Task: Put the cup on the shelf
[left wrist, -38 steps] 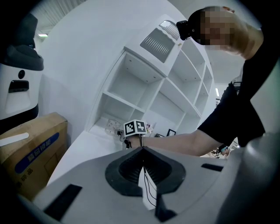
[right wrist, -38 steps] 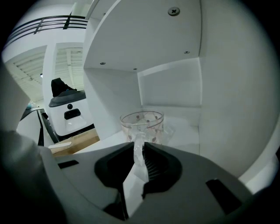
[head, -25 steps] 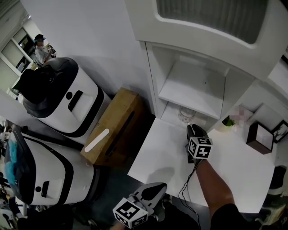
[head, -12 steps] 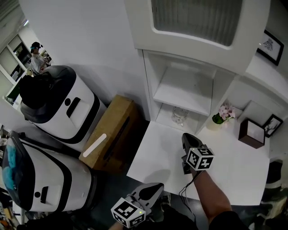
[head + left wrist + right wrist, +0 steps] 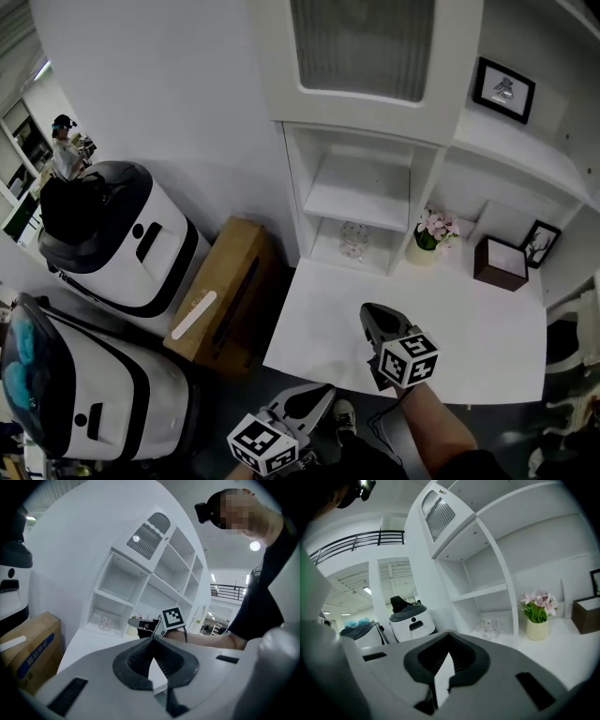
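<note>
1. A clear glass cup (image 5: 353, 241) stands in the lower compartment of the white shelf unit (image 5: 361, 192).
2. The right gripper (image 5: 372, 317), jaws together and empty, hovers over the white table (image 5: 314, 323), well apart from the cup.
3. The left gripper (image 5: 314, 401), jaws likewise closed on nothing, hangs beyond the table's near edge

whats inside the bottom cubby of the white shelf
One clear glass cup stands upright on the floor of the bottom cubby, nothing else visible beside it. From the head view the shelf board above covers the cubby's rear; whether the cup holds anything can't be told.
</note>
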Demonstrator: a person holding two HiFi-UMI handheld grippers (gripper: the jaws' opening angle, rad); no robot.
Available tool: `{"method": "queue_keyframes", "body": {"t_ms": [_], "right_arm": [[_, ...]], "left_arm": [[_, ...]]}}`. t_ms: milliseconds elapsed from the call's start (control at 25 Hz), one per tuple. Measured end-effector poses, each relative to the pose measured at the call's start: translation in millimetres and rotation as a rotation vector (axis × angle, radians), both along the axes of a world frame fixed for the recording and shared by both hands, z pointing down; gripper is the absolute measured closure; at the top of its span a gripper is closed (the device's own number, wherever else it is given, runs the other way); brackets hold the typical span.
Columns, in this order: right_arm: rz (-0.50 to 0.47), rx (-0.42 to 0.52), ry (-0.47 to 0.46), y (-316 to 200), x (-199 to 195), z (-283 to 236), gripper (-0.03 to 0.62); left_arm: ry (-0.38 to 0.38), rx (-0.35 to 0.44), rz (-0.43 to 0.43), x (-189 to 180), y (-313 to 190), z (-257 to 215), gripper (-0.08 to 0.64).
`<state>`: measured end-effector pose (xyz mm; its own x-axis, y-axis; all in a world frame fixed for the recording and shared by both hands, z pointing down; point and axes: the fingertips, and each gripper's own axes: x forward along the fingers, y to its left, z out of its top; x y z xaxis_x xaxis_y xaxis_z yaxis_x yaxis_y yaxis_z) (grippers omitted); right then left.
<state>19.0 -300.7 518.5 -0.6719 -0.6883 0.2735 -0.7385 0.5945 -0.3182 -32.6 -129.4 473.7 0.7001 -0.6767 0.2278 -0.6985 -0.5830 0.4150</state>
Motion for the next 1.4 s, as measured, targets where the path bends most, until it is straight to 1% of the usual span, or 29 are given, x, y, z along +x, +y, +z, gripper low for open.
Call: {"method": "queue_keyframes", "body": {"t_ms": [280, 560, 680, 760, 920, 1040, 1280, 1400], "right_arm": [[-0.025, 0.02, -0.005, 68, -7, -24, 0.588], [-0.028, 0.026, -0.017, 134, -13, -39, 0.588], [-0.007, 0.026, -0.019, 161, -12, -40, 0.588], [0.006, 0.03, -0.011, 175, -9, -40, 0.588], [0.002, 0.039, 0.005, 204, -9, -44, 0.588], [-0.001, 0.042, 0.006, 223, -12, -46, 0.588], [-0.024, 0.02, 0.006, 262, -20, -40, 0.588], [-0.031, 0.052, 0.031, 280, -23, -42, 0.588]], "left_arm": [[0.003, 0.037, 0.034, -3, 34, -12, 0.555], [0.004, 0.045, 0.026, -15, 67, -14, 0.555], [0.005, 0.042, 0.022, -21, 83, -12, 0.555], [0.008, 0.044, 0.015, -25, 92, -11, 0.555], [0.014, 0.045, 0.006, -34, 108, -9, 0.555], [0.012, 0.044, 0.017, -34, 121, -7, 0.555], [0.008, 0.036, 0.045, -30, 147, -6, 0.555], [0.007, 0.037, 0.043, -33, 159, -7, 0.555]]}}
